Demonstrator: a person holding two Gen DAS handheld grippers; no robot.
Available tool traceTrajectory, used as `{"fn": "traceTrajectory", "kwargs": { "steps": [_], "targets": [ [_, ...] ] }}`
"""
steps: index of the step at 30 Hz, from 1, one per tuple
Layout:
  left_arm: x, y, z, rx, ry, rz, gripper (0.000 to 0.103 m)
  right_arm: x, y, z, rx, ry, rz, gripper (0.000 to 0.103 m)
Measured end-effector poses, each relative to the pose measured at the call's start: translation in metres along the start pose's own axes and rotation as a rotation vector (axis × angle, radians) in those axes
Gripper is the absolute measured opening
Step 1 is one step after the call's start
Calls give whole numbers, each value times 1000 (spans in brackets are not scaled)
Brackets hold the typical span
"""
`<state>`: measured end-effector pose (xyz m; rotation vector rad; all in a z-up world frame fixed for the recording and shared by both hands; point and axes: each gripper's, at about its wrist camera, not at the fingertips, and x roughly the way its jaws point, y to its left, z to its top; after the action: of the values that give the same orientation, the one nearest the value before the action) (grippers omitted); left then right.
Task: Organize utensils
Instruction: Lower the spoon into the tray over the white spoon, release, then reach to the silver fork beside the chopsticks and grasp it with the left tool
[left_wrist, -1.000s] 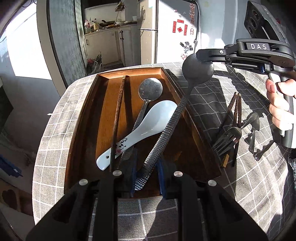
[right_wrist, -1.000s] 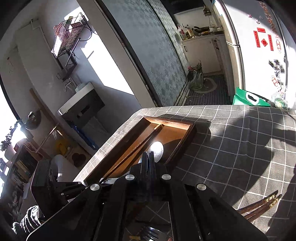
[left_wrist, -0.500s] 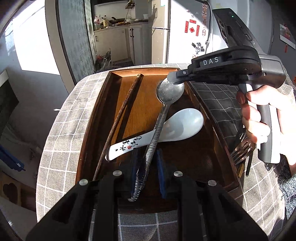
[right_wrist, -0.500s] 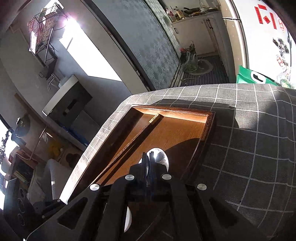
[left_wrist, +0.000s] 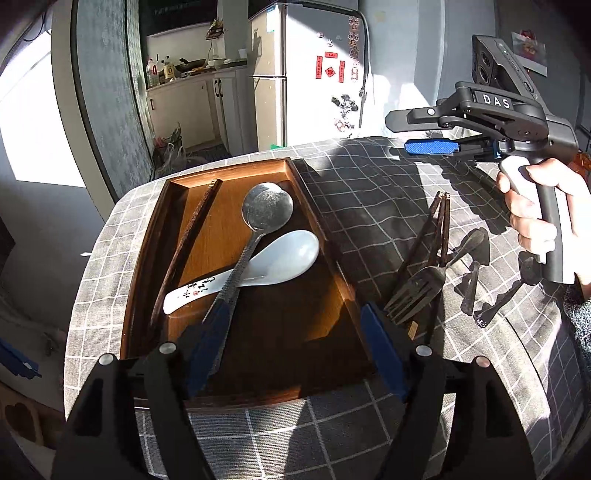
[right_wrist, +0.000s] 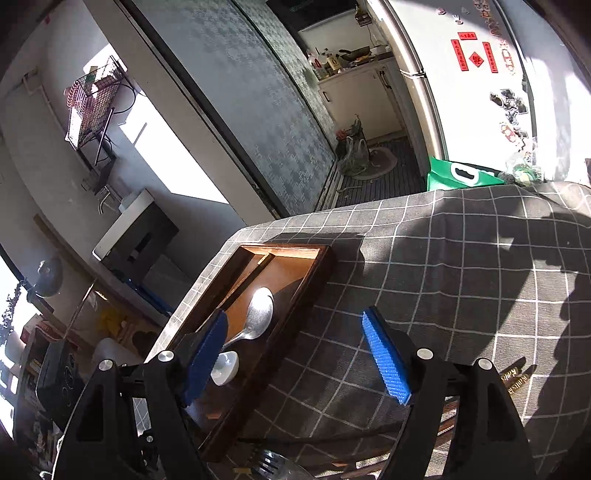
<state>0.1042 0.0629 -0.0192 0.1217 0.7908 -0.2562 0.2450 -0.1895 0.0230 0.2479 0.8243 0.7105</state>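
Observation:
A wooden tray (left_wrist: 147, 258) on the checked tablecloth holds a pair of dark chopsticks (left_wrist: 188, 240), a metal spoon (left_wrist: 266, 210) and a white ceramic spoon (left_wrist: 284, 258); the metal spoon lies across the white one. My left gripper (left_wrist: 295, 347) is open above the tray's near end, its left pad beside the metal spoon's handle. My right gripper (right_wrist: 295, 354) is open and empty, held above the table to the right of the tray (right_wrist: 295, 291). A fork (left_wrist: 417, 291) and more chopsticks (left_wrist: 439, 232) lie on the cloth.
Right of the tray the cloth (left_wrist: 369, 192) carries long shadows of the right gripper. The table's far edge (right_wrist: 369, 210) drops off toward a kitchen with a fridge (left_wrist: 310, 74). A green bag (right_wrist: 461, 173) sits beyond the table.
Both grippers have opened and let go of the metal spoon, which now lies in the tray. The right gripper has pulled back to the right and upward.

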Motion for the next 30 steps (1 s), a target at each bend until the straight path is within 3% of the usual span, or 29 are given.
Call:
{"fn": "traceTrajectory", "kwargs": {
  "steps": [5,10,13,18,25,30],
  "targets": [
    [3,-60,1,113,-9,-143,80,-45,-19,-34,-11,3,-60,80],
    [27,-106,4,250,7,-129,80,-65,-33,-66,-2,9,-53,79],
    [50,-112,12,283,54,-119,67,-67,-44,-75,32,-5,-29,79],
    [62,-95,28,250,77,-92,61,-68,-54,-80,47,-8,-27,79],
    [67,-94,18,347,142,-92,52,-75,-50,-79,43,-31,1,79],
    [70,-91,22,288,146,-124,16,-72,-49,-82,40,-18,0,79]
  ]
}}
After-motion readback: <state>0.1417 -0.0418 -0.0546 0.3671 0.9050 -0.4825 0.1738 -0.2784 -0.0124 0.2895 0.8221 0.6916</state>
